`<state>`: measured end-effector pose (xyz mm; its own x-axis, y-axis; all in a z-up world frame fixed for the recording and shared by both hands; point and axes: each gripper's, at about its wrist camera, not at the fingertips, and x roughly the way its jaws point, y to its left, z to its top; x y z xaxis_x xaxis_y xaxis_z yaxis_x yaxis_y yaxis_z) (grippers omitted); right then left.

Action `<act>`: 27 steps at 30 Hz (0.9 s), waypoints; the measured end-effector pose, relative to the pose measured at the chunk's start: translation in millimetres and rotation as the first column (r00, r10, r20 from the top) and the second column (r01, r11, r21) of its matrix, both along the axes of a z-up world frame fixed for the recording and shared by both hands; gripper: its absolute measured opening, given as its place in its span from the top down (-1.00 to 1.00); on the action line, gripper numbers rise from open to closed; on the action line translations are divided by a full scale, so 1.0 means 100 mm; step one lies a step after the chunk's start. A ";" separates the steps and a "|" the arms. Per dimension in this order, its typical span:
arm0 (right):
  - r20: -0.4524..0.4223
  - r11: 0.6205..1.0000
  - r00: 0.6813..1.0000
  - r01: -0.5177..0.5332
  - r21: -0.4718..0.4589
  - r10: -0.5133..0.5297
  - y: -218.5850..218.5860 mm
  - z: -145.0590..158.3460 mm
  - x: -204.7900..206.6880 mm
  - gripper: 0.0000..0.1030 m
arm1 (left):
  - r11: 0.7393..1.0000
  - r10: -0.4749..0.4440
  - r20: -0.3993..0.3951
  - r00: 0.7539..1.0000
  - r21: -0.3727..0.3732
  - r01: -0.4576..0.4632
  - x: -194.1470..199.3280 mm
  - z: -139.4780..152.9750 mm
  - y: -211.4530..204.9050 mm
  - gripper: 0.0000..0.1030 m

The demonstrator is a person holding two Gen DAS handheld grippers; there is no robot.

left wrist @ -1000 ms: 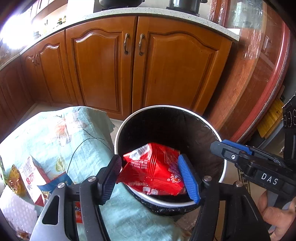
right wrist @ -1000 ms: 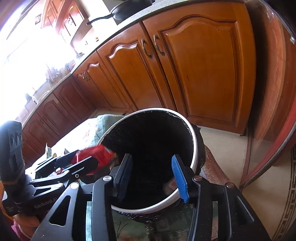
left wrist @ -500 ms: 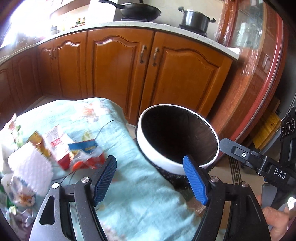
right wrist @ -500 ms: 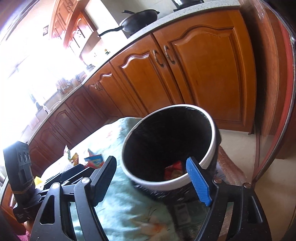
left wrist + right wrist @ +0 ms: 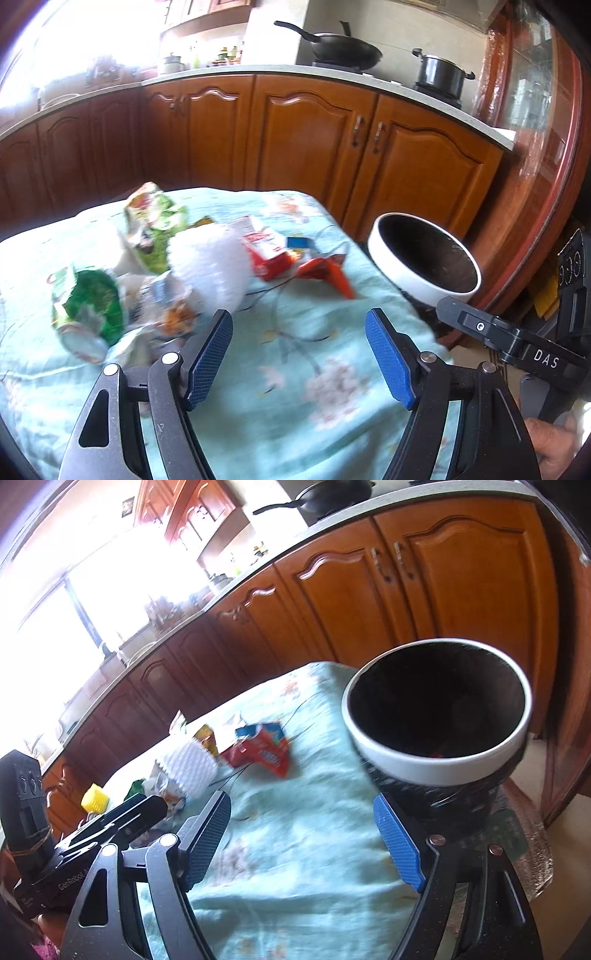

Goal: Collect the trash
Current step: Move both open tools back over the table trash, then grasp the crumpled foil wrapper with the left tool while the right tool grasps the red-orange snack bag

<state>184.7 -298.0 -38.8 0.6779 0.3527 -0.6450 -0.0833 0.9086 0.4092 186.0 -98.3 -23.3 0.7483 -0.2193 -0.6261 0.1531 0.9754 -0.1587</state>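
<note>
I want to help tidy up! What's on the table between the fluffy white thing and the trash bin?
In the left wrist view, a red-and-white carton and an orange-red wrapper lie between the white foam and the trash bin.

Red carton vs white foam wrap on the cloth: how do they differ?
The red carton is red and white with print; the white foam wrap is plain white. The carton is boxy with flat faces, while the foam wrap is a soft, bumpy roll and looks bulkier. The carton lies nearer the bin; the foam wrap sits deeper in the trash pile. Both rest on the light-green cloth, ungripped.
</note>
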 end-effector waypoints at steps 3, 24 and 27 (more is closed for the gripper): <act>-0.001 0.999 0.999 -0.035 -0.012 0.035 0.20 -0.04 -0.02 -0.58 | 0.999 0.046 0.004 0.999 -0.001 -0.046 -0.16 0.01 0.16 -0.44; 0.015 0.984 0.992 -0.121 -0.129 0.124 0.82 -0.13 0.25 -0.58 | 0.978 0.207 -0.081 0.975 0.006 -0.207 -0.44 -0.07 0.71 -0.42; 0.013 0.980 0.994 -0.103 -0.169 0.107 0.82 -0.16 0.39 -0.57 | 0.980 0.195 -0.111 0.974 -0.003 -0.197 -0.32 -0.11 0.72 -0.28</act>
<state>224.0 -216.2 -54.5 0.6575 0.3104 -0.6865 -0.1891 0.9500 0.2484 154.1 -26.5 -34.3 0.7045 -0.0845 -0.7047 -0.0602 0.9822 -0.1779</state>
